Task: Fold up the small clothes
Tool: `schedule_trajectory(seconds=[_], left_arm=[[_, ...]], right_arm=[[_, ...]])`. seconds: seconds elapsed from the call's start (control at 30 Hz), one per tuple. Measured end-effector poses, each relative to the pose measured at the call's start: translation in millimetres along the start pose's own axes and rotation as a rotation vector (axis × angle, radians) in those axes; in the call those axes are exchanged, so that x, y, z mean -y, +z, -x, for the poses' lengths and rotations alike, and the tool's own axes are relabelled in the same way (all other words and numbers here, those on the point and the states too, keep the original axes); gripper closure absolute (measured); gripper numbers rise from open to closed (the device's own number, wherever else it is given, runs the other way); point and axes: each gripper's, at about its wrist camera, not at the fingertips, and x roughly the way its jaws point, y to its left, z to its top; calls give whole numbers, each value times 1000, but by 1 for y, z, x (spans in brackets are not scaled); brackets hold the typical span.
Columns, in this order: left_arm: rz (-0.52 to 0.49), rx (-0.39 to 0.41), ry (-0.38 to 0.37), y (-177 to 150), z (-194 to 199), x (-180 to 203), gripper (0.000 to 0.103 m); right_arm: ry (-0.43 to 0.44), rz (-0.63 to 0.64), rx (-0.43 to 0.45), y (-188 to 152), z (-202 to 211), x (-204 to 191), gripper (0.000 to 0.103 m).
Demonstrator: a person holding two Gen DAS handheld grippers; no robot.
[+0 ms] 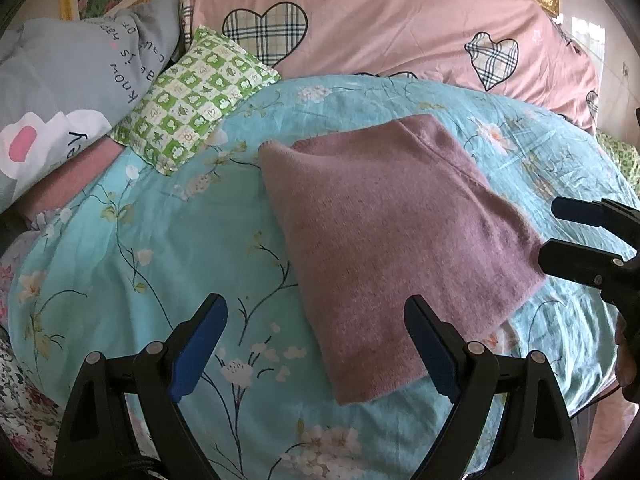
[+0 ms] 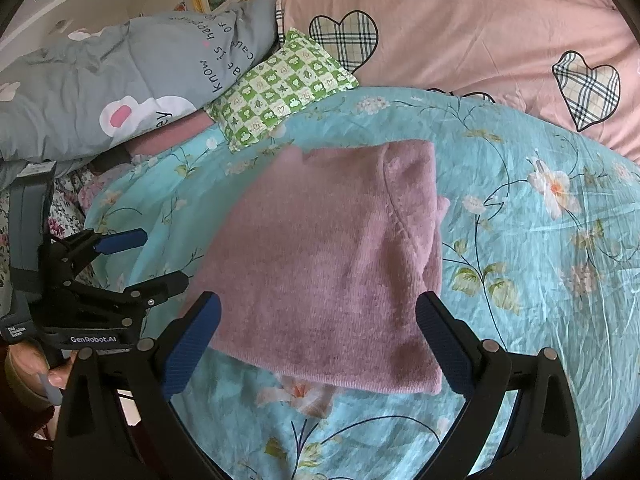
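Note:
A mauve knitted garment (image 1: 384,240) (image 2: 328,264) lies folded into a flat rectangle on the turquoise floral bedsheet (image 1: 160,240) (image 2: 540,260). My left gripper (image 1: 316,316) hovers open just off the garment's near left corner, with nothing between its blue pads. My right gripper (image 2: 318,312) is open above the garment's near edge and holds nothing. In the left wrist view the right gripper (image 1: 560,232) shows at the right edge, beside the garment's right corner. The left gripper (image 2: 160,256) appears at the left of the right wrist view, with a hand (image 2: 28,364) under it.
A green checked small pillow (image 1: 192,100) (image 2: 280,88) lies behind the garment. A grey printed pillow (image 1: 68,80) (image 2: 120,80) sits at the far left. A pink duvet with plaid hearts (image 1: 400,20) (image 2: 480,40) fills the back.

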Motion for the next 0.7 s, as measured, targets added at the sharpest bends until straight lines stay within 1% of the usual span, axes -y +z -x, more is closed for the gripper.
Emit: schedule_trajectory(seconds=[0.17,0.33,0.7], left_arm=[[-2,13,15,3,0,-1,12],[4,10,22,5,-2,-3,12],[42,5,40,13,-8,-11,13]], right_arm=[[4,-14,1,4,-3,4,5],[12,-21,5,8,-4,5,5],[10,-43,3,12,-7,13,5]])
